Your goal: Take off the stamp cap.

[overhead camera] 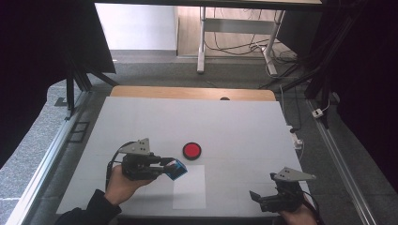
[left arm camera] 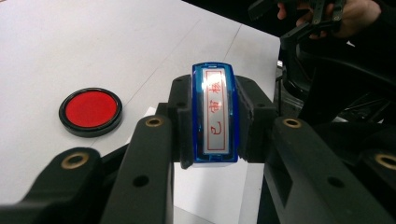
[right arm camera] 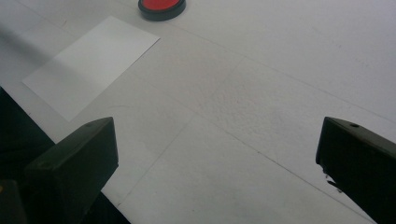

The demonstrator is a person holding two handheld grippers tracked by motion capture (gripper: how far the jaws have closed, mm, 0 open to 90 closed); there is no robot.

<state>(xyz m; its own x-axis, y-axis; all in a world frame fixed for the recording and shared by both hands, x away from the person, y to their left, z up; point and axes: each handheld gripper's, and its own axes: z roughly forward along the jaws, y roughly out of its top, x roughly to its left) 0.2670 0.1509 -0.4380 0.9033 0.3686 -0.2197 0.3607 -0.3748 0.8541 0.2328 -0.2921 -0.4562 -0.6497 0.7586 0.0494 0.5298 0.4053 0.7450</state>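
High view: my left gripper (overhead camera: 174, 167) clamps a blue stamp (left arm camera: 215, 113) above the white paper sheet (overhead camera: 189, 193) near the desk's (overhead camera: 234, 126) front edge, beside the red ink pad (overhead camera: 192, 150); my right gripper (overhead camera: 256, 197) gapes wide, empty, at the front right corner.

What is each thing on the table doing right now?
Blue rectangular stamp: clamped in the left hand-held gripper, lifted.
Round red ink pad in black case: uncovered, flat on the table.
White paper sheet: flat, blank.
Right hand-held gripper: open, holding nothing.
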